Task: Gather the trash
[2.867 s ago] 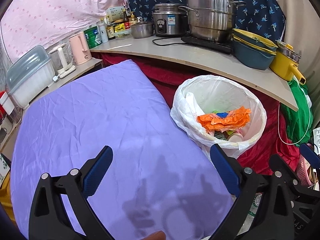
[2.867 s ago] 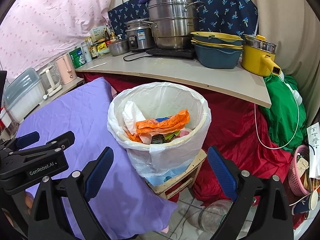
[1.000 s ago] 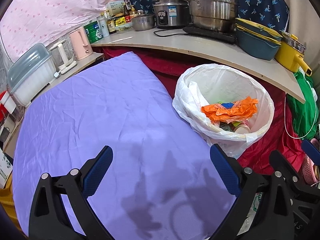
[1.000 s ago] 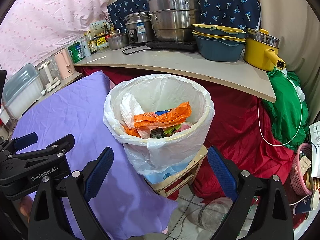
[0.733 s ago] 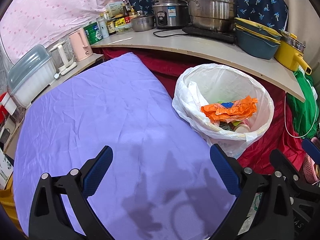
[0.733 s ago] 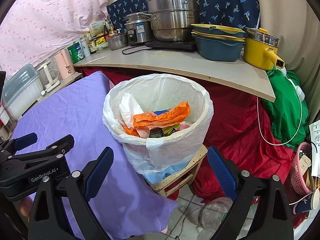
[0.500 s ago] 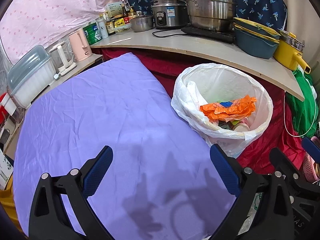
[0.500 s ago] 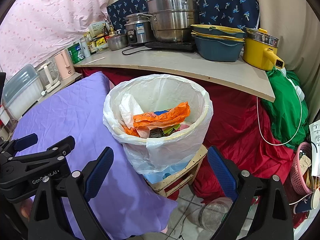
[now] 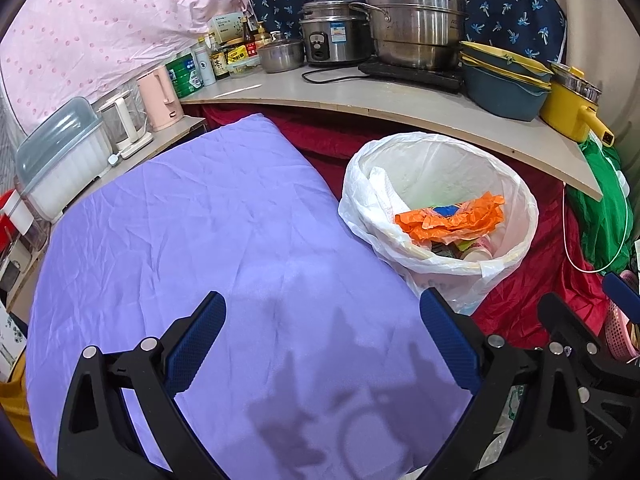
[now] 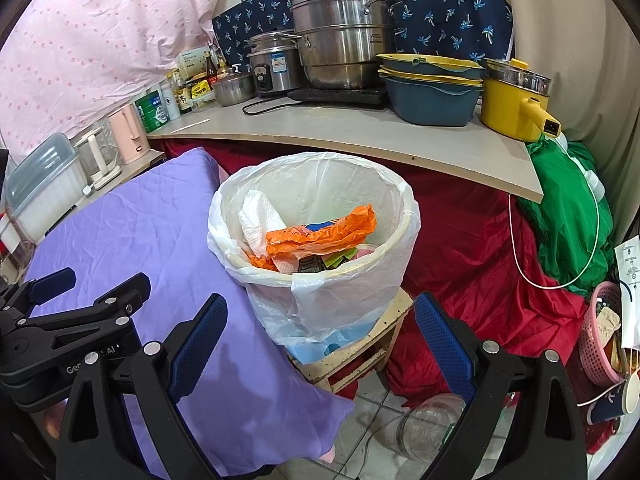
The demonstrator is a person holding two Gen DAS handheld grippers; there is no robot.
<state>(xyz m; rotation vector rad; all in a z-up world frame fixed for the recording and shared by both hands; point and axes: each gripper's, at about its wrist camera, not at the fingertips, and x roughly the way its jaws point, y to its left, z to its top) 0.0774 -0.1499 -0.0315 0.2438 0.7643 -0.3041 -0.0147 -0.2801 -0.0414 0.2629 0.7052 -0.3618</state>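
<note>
Both the left gripper (image 9: 320, 332) and right gripper (image 10: 318, 330), fingers wide and empty, flank a round white plastic-lined trash bin (image 10: 384, 276) holding crumpled orange plastic bag (image 10: 320, 236), beside wrinkled purple cloth (image 9: 180, 232).

**What sits around me on the counter and floor**

Ahead of me a pale shelf (image 10: 360, 136) carries a tall stacked steel steamer (image 10: 340, 40), a rice cooker (image 10: 272, 66) just left of it, stacked blue basins (image 10: 432, 92) and a yellow pot (image 10: 512, 100) at the right end. A pink kettle (image 9: 158, 98) stands on a lower ledge. Under me lies a wrinkled purple cloth (image 9: 180, 232); red fabric (image 10: 472, 248) drapes below the shelf, and a green cloth (image 10: 568, 208) hangs beside it.
</note>
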